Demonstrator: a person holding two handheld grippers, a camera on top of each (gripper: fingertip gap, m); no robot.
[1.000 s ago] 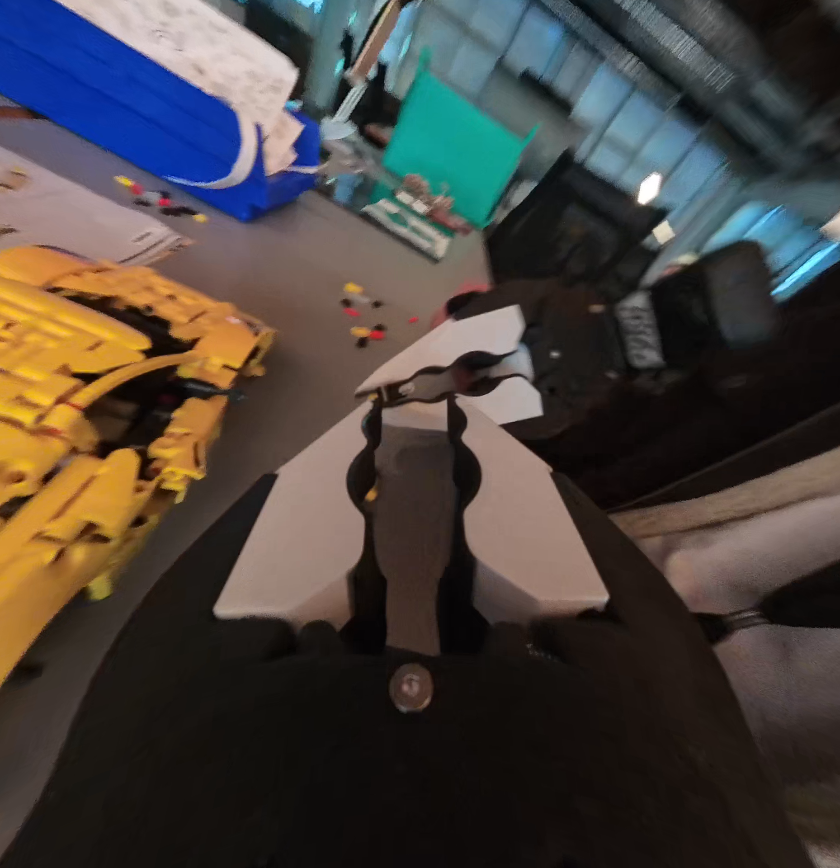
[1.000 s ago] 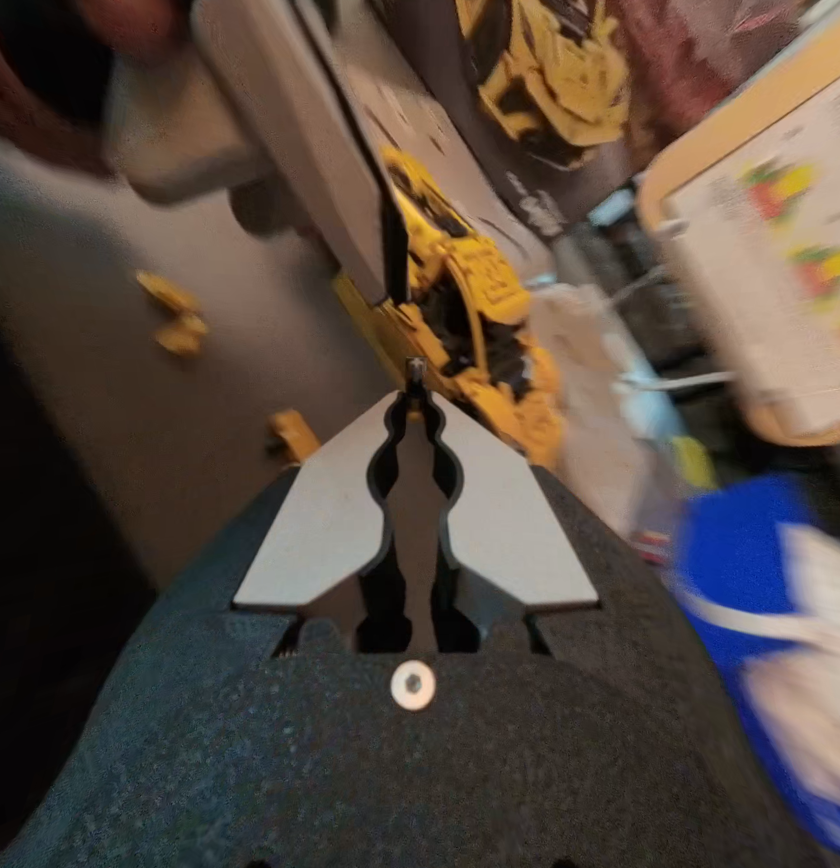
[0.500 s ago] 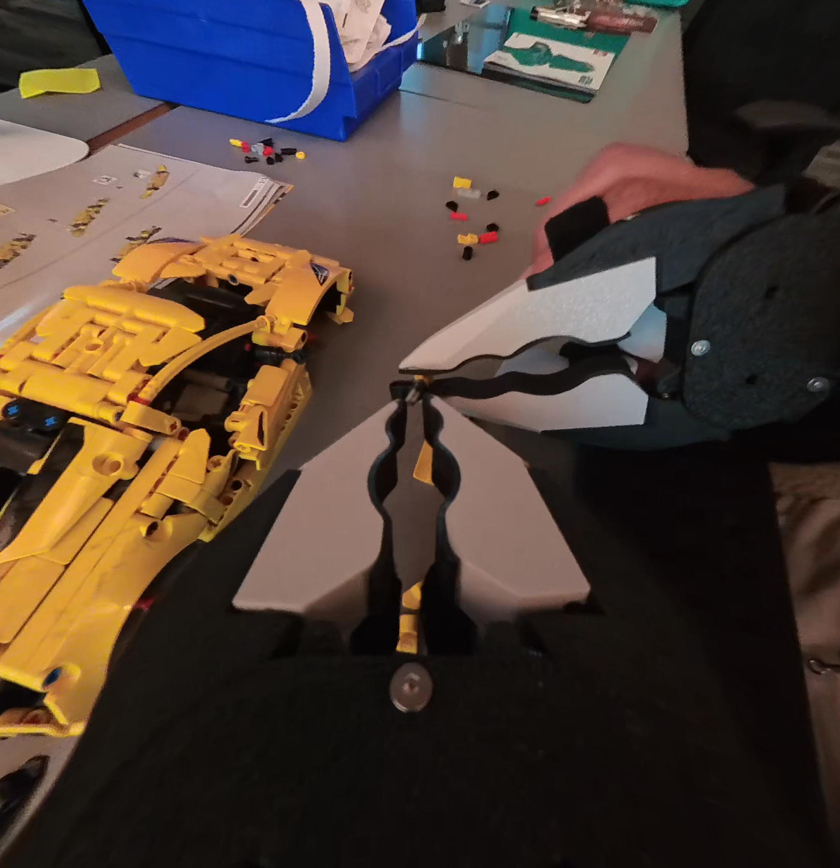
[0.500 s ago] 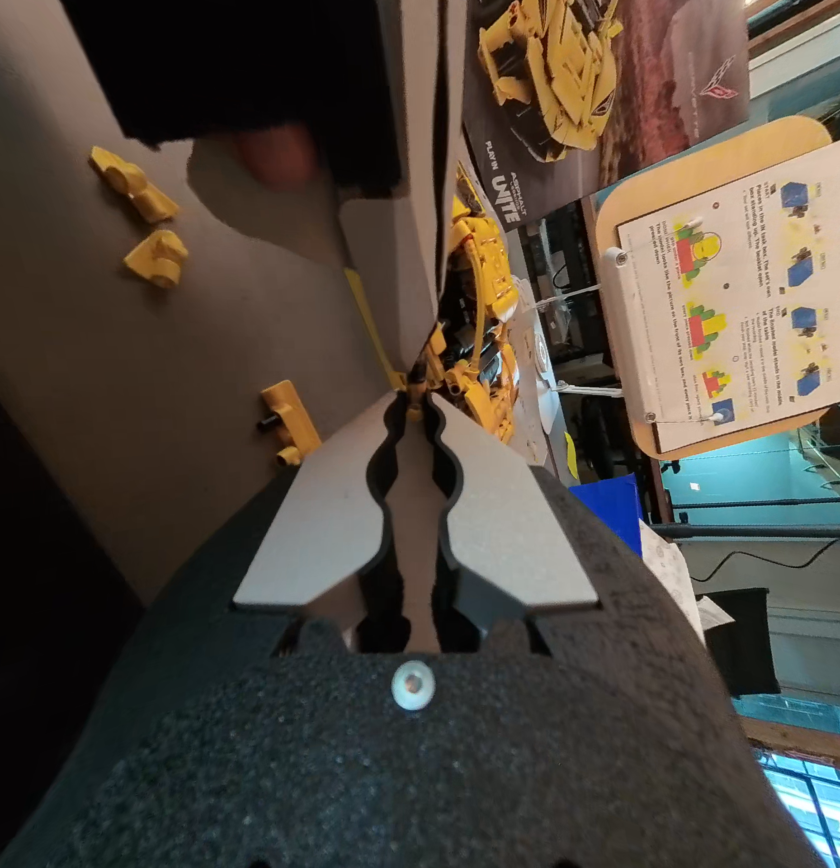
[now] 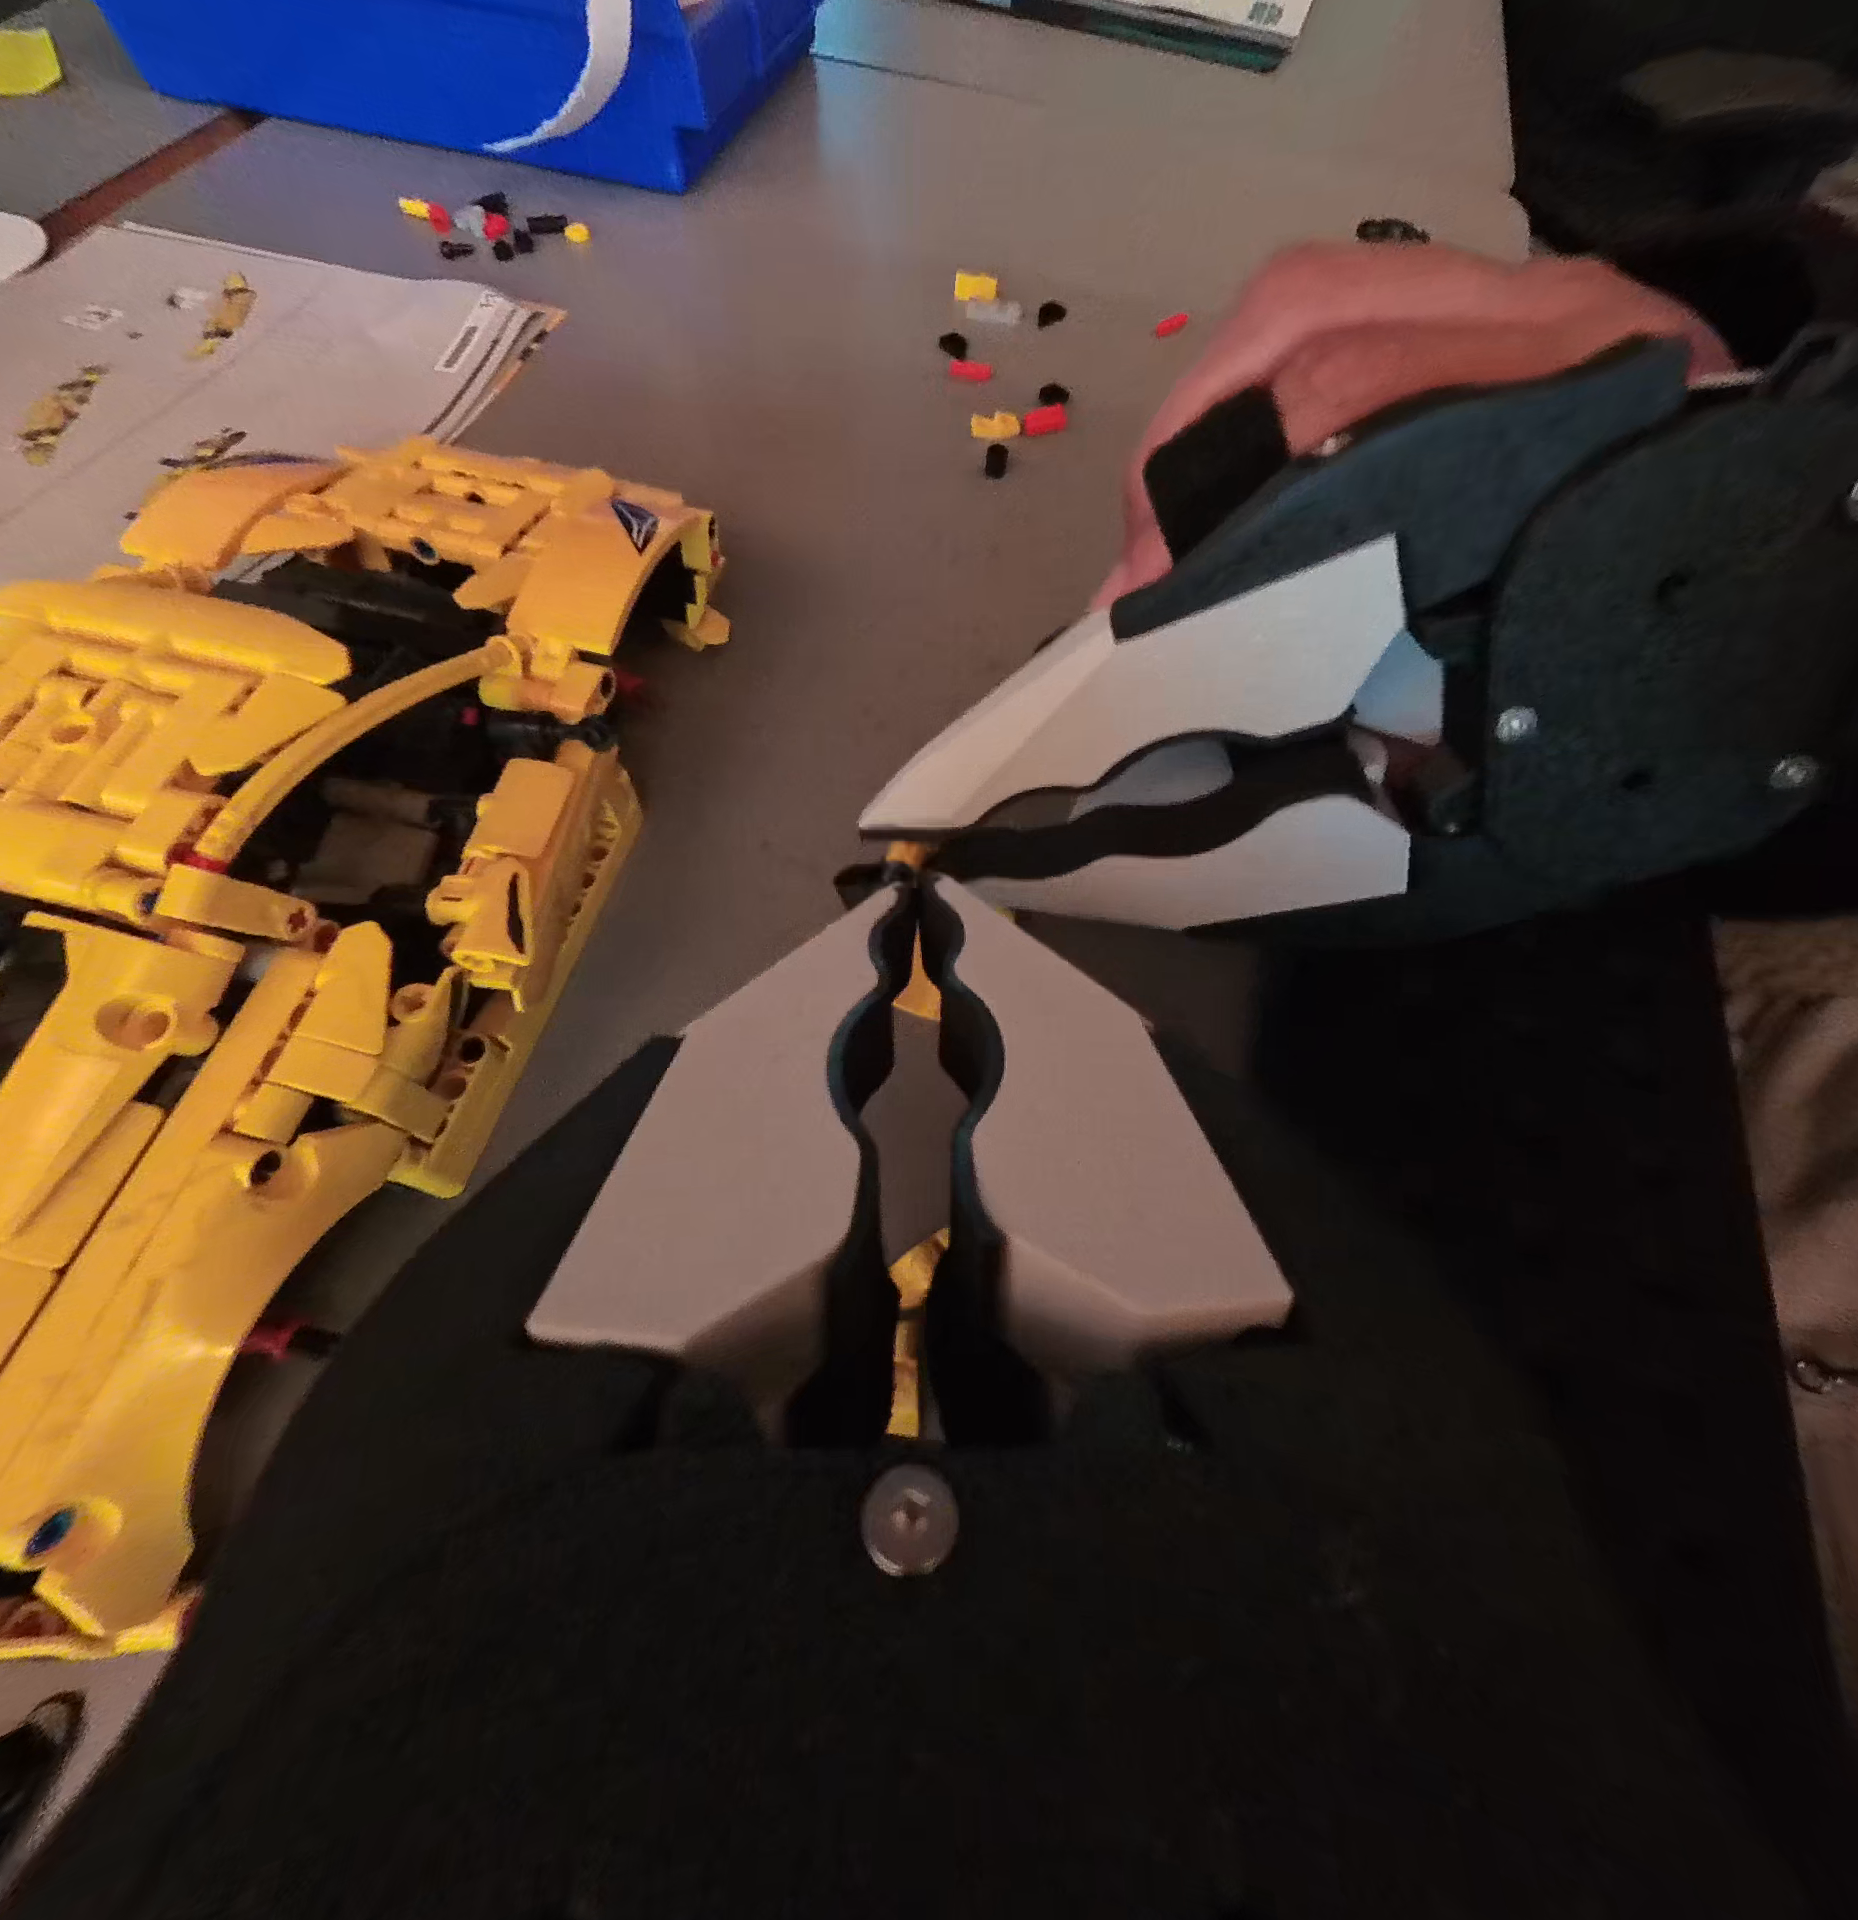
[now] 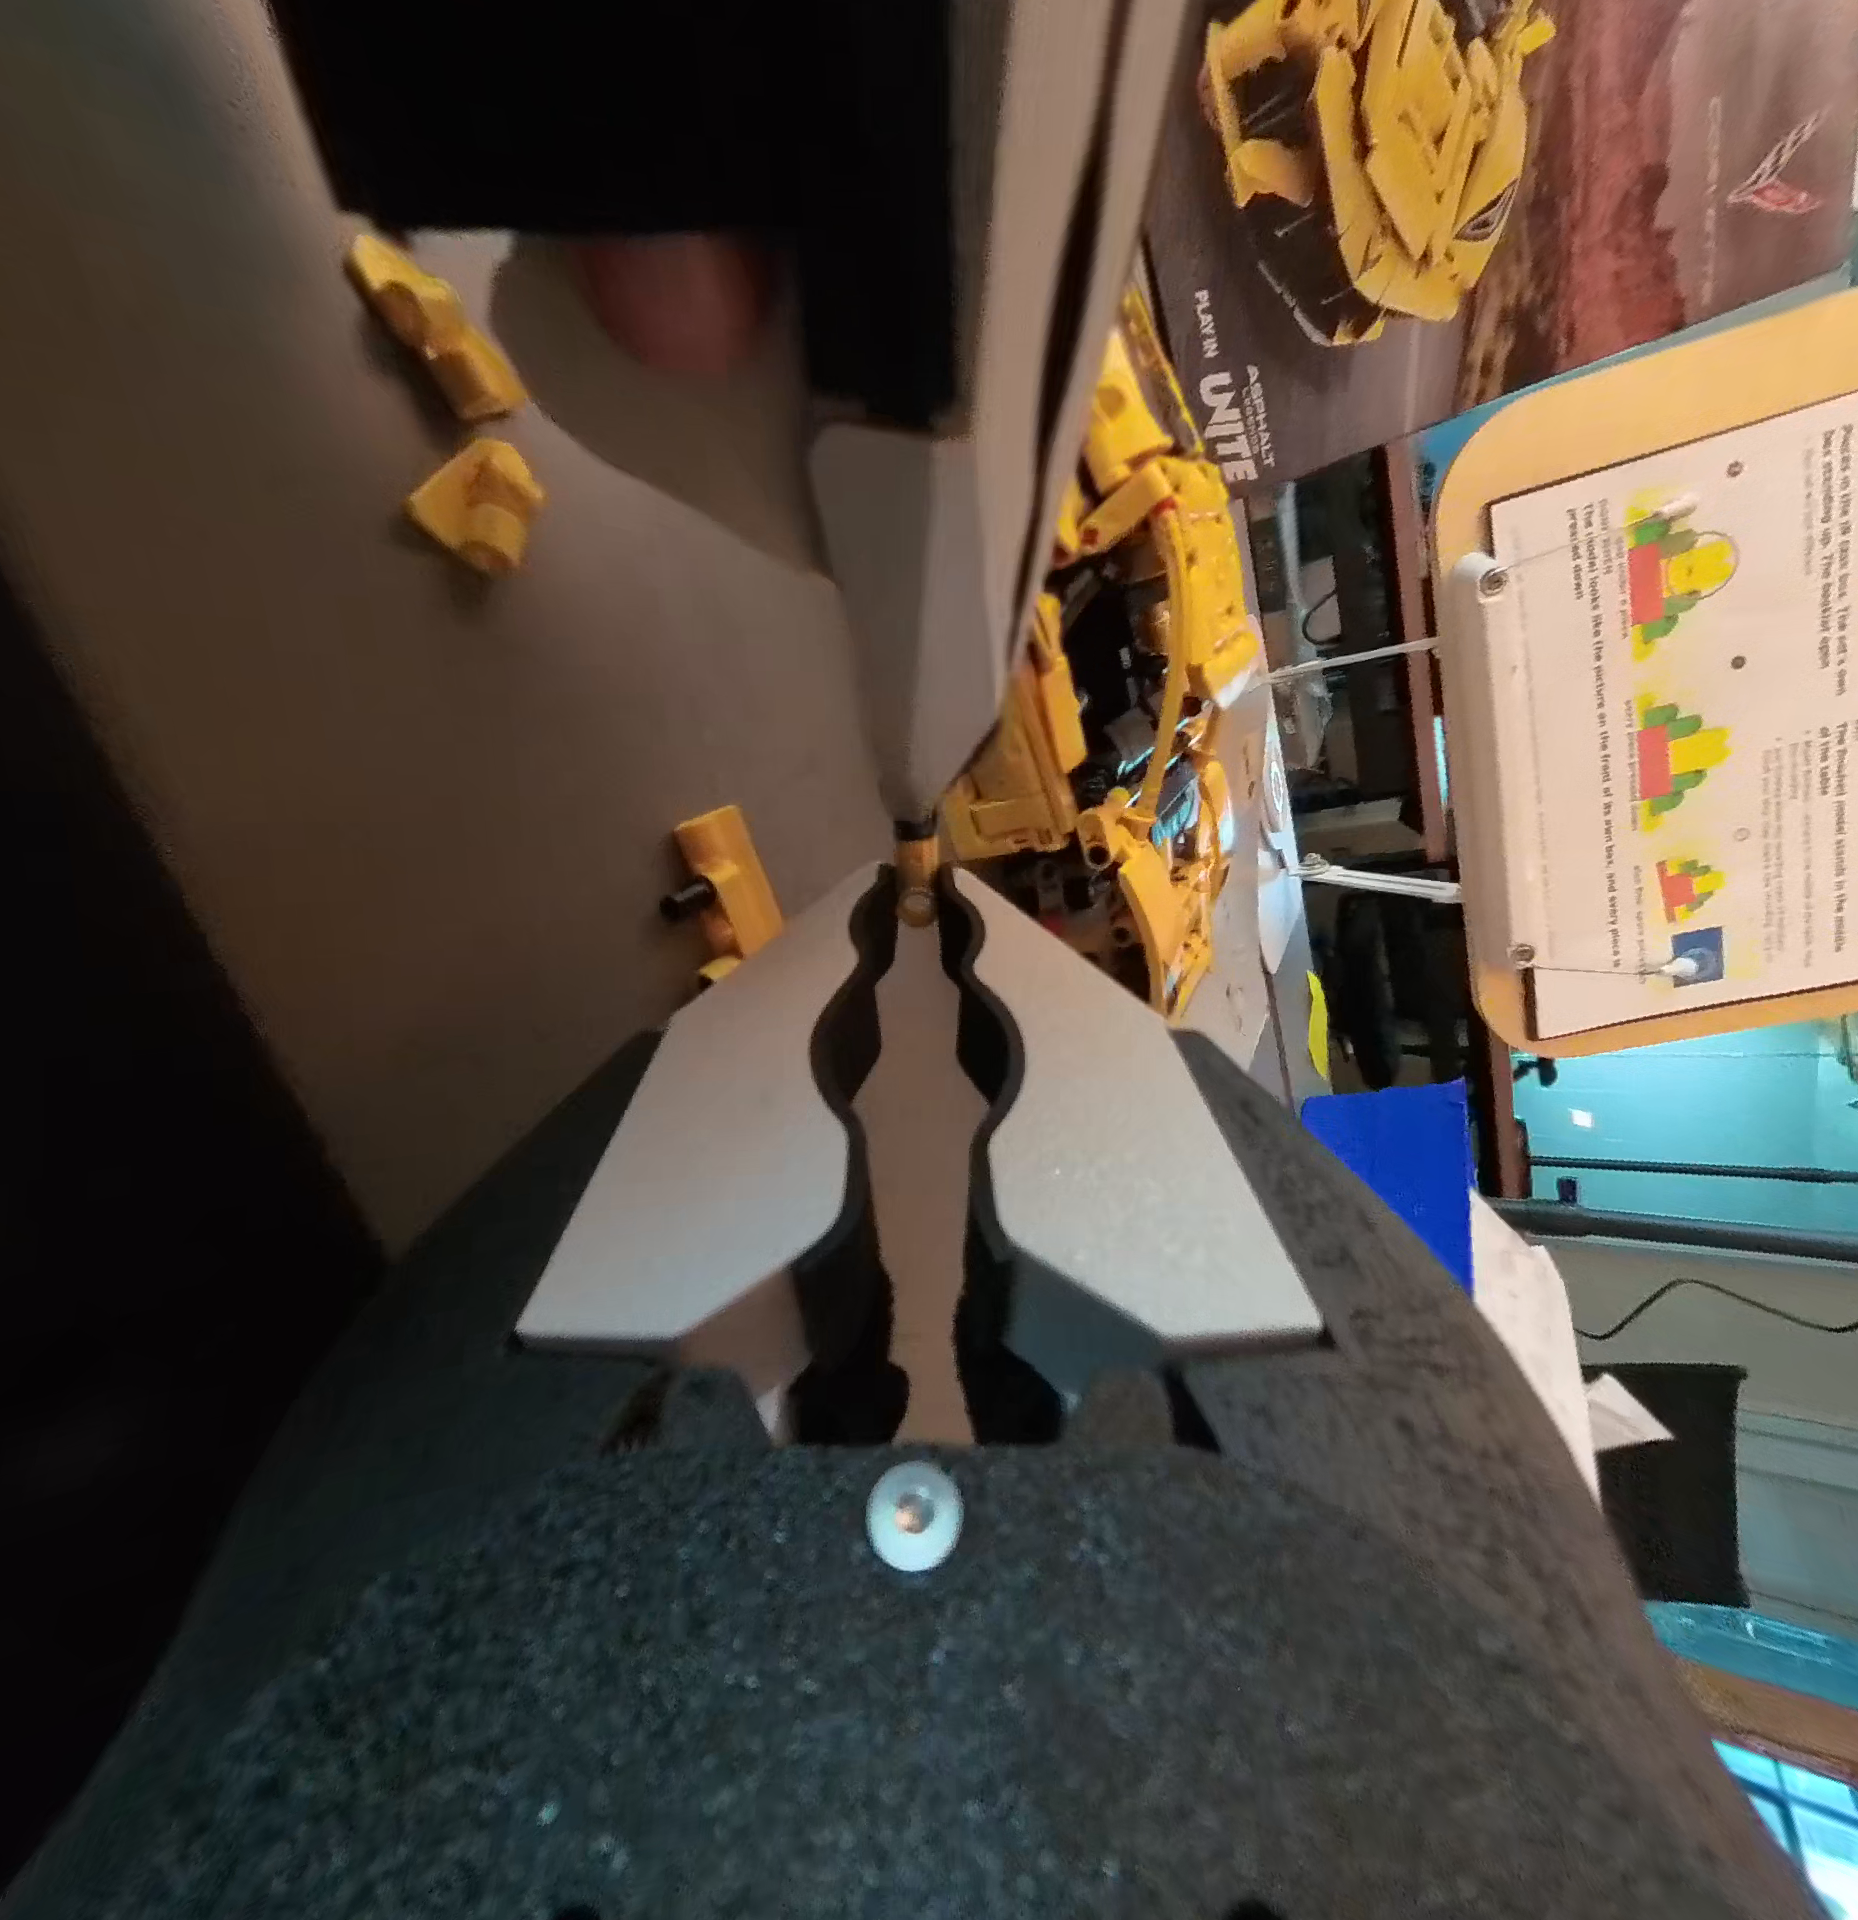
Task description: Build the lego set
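- Left gripper (image 5: pixel 909 894): grey wedge fingers, wavy black pads, tips pinched on a small black pin (image 6: pixel 912 831).
- Right gripper (image 6: pixel 917 899): same build, clamped on a small yellow connector (image 6: pixel 917 878), tip to tip with the left.
- Yellow lego car (image 5: pixel 260 883), studded beams and curved panels, left on the matte grey table (image 5: pixel 852 540).
- Loose red, black, yellow pins (image 5: pixel 1008 374) far centre; blue plastic bin (image 5: pixel 468 73) far left.

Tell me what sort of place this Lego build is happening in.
Probably a workshop or demo space: a grey table holding a yellow Lego car, a blue parts bin and an instruction booklet, with a pictured instruction board behind.
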